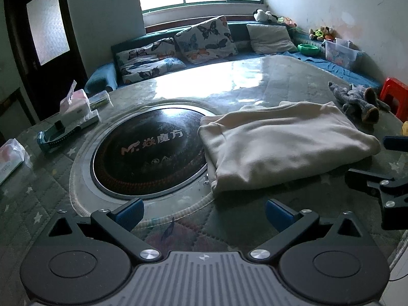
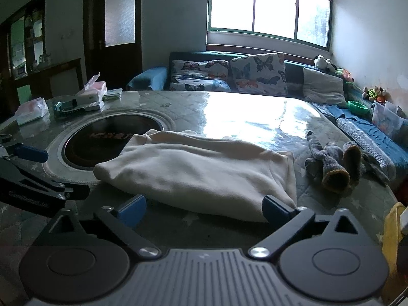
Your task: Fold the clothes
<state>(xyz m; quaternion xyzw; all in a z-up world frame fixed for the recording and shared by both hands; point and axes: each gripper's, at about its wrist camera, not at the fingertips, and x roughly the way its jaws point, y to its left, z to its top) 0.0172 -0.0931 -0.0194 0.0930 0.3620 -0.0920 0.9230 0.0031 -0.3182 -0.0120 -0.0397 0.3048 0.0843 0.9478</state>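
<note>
Cream garment, grey socks, butterfly-print pillows, star-patterned green table cover.

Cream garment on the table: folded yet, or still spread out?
Folded. The cream garment lies as a compact, layered bundle with doubled edges at its sides, beside the round cooktop. Neither claw, left or right, holds it.
</note>
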